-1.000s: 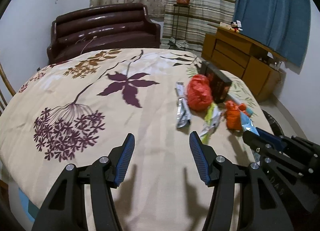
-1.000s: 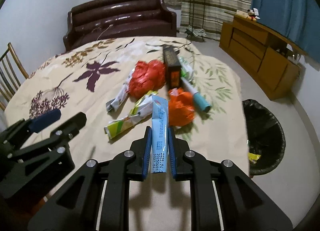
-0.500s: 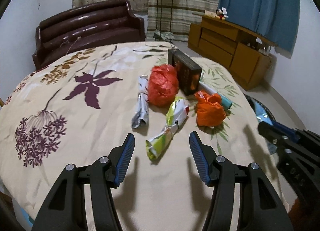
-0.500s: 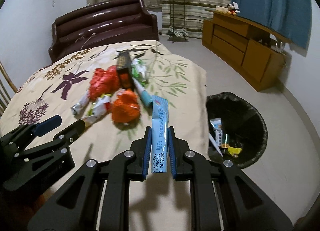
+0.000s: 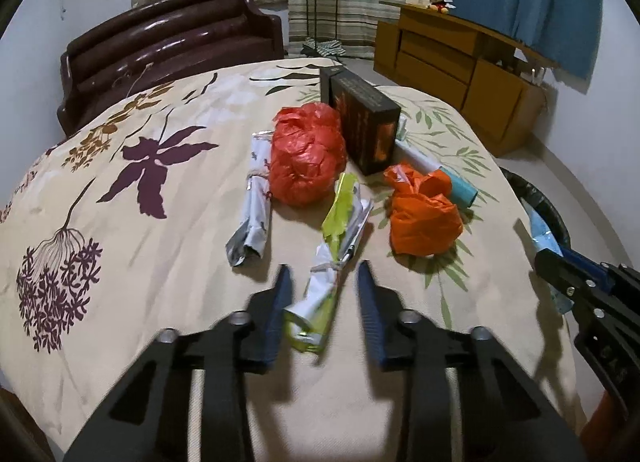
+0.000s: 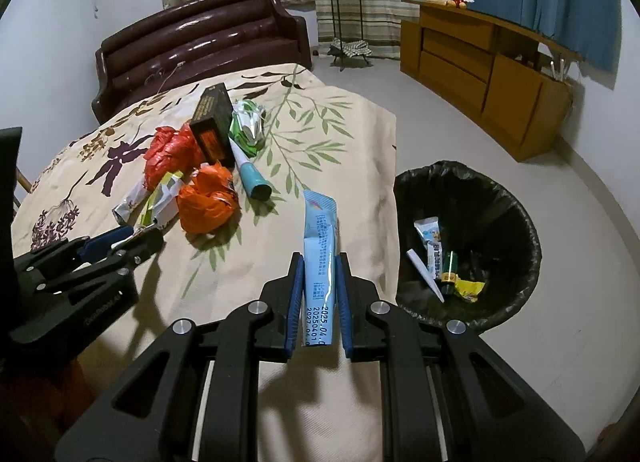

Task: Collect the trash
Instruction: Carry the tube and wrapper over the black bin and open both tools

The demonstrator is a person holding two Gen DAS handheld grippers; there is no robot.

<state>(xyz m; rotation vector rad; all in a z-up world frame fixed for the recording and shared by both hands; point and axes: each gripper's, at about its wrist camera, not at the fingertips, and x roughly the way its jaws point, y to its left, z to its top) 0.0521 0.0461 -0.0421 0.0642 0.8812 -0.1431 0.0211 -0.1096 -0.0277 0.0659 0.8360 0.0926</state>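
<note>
My right gripper (image 6: pixel 319 266) is shut on a light blue wrapper (image 6: pixel 320 238), held above the table's right edge beside a black-lined trash bin (image 6: pixel 516 197) on the floor; the bin holds several pieces of litter. My left gripper (image 5: pixel 324 282) is open, its fingers straddling a crumpled green and white wrapper (image 5: pixel 336 246) lying on the table. Nearby lie a red plastic bag (image 5: pixel 306 153), an orange plastic bag (image 5: pixel 424 217), a silver wrapper (image 5: pixel 252 201), a dark box (image 5: pixel 368 121) and a teal-capped tube (image 5: pixel 460 187).
The table wears a cream floral cloth (image 5: pixel 140 221). A dark brown sofa (image 5: pixel 168 41) stands behind it, a wooden cabinet (image 6: pixel 492 69) along the right wall. A green and white crumpled pack (image 6: pixel 248 125) lies by the box.
My left gripper moved forward onto the green wrapper and narrowed its opening. My right gripper carried the blue wrapper further right, toward the bin.
</note>
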